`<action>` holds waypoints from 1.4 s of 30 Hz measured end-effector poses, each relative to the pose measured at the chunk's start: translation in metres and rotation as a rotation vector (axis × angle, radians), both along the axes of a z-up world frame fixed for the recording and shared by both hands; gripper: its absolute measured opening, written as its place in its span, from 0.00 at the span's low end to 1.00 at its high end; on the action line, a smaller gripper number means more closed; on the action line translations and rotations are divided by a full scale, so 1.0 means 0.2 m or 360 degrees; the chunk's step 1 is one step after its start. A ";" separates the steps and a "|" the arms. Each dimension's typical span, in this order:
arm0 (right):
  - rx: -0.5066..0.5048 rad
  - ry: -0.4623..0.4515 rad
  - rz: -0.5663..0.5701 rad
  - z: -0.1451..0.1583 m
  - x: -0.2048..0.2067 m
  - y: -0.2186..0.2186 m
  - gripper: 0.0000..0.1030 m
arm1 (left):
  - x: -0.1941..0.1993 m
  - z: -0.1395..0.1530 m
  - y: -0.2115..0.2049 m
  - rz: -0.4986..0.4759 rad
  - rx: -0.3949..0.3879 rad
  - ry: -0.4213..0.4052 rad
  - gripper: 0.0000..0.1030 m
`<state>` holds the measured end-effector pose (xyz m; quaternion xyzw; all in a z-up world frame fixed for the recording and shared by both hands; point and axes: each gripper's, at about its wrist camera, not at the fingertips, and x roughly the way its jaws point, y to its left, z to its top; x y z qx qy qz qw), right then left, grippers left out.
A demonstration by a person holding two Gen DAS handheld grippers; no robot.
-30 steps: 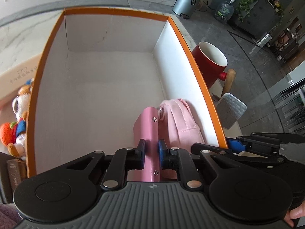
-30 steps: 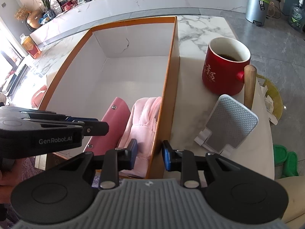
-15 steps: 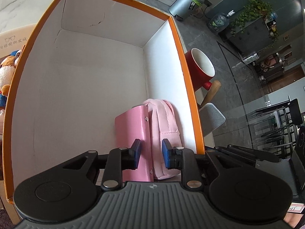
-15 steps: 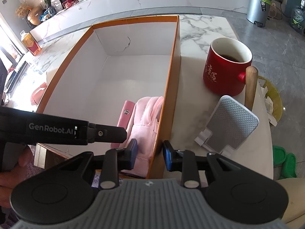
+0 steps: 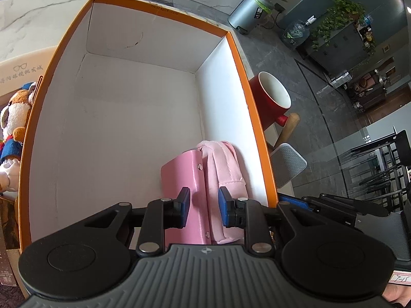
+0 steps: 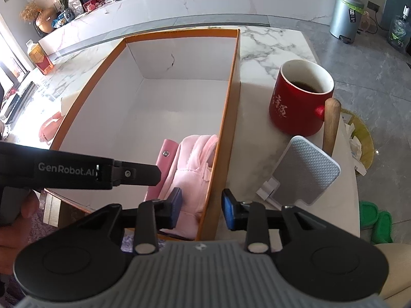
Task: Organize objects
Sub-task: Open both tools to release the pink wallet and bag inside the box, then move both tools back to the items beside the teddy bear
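Observation:
An orange-rimmed white box [image 5: 239, 51] [image 6: 232, 82] sits on the marble table. In its near right corner stand a pink wallet [image 5: 179, 179] [image 6: 167, 154] and a pink fabric pouch [image 5: 226, 169] [image 6: 195, 164], side by side against the right wall. My left gripper [image 5: 204, 205] is open and empty, above the wallet and pouch. My right gripper [image 6: 201, 208] is open, its fingers straddling the box's right wall without gripping it. The left gripper's body also shows in the right wrist view [image 6: 77, 172].
A red mug [image 6: 300, 102] with dark liquid and a wooden handle stands right of the box. A grey textured phone stand [image 6: 305, 172] lies in front of it. Plush toys [image 5: 12, 128] and a cardboard box sit left of the box.
My left gripper let go of the pink wallet and opened, then drew back and up. The wallet now stands next to the pouch. My right gripper barely moved.

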<state>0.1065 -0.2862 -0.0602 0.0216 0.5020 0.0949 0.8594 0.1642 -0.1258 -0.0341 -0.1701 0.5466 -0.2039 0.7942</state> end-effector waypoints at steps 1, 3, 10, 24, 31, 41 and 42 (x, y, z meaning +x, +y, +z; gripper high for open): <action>-0.0003 -0.0006 -0.0001 0.01 0.00 0.00 0.35 | 0.00 0.00 0.00 0.0000 -0.0001 0.0000 0.26; -0.0010 -0.0019 -0.0003 0.03 -0.01 0.00 0.35 | 0.00 0.01 0.00 0.0001 -0.0002 -0.0006 0.26; -0.0045 -0.0038 0.0013 0.06 -0.03 0.03 0.35 | 0.00 0.00 0.00 0.0001 -0.0003 -0.0001 0.26; -0.0117 -0.0098 0.0018 0.11 -0.04 0.09 0.36 | -0.03 0.12 0.15 0.0027 0.0052 -0.0130 0.25; -0.0202 -0.0200 0.0030 0.19 -0.08 0.17 0.36 | -0.11 0.24 0.29 0.0034 0.0061 -0.0242 0.25; 0.0043 -0.0291 0.0201 0.28 -0.15 0.48 0.30 | -0.27 0.37 0.68 0.0228 0.0185 -0.0337 0.25; 0.0074 -0.0289 0.0221 0.28 -0.16 0.53 0.28 | -0.29 0.36 0.73 0.0259 0.0208 -0.0339 0.25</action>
